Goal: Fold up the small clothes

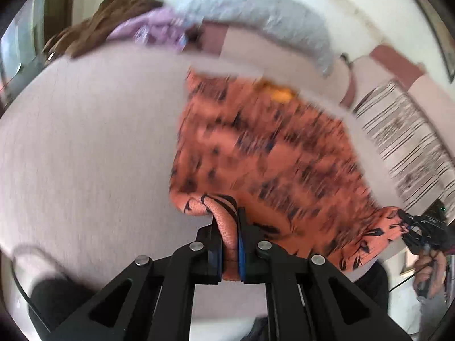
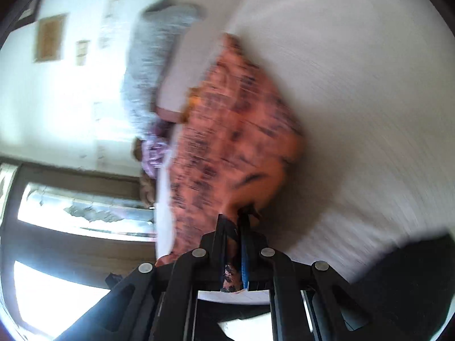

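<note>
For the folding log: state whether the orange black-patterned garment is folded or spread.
Mostly spread: orange black-patterned garment lies open across the bed, its near edge pinched by both grippers.

— Orange garment, strewn with dark leaf-like marks. Pale, near-white bed beneath.
— Black claws, left claw and right claw, blue pads inside. Grey blanket, lilac cloth, striped black-and-white cushion.
</note>
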`<action>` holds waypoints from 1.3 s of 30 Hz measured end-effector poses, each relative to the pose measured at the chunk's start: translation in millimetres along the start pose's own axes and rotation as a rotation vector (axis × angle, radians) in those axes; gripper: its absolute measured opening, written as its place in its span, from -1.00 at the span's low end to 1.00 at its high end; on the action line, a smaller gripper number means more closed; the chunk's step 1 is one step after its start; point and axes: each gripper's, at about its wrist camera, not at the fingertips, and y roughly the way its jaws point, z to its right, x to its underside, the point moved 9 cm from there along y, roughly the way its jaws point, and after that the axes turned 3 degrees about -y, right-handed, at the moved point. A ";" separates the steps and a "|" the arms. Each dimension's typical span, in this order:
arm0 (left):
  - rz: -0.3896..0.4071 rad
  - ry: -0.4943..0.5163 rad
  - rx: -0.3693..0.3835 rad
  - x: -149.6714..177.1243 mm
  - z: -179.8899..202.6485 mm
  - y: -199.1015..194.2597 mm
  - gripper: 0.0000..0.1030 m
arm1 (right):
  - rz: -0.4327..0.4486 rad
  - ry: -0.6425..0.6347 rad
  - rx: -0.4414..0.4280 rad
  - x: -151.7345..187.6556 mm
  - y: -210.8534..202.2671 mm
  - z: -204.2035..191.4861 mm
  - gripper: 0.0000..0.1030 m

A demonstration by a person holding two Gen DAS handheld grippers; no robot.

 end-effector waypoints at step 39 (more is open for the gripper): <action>0.049 0.038 -0.075 -163.0 33.7 43.7 -0.65 | -0.024 -0.439 0.372 -159.3 122.3 -95.1 -0.76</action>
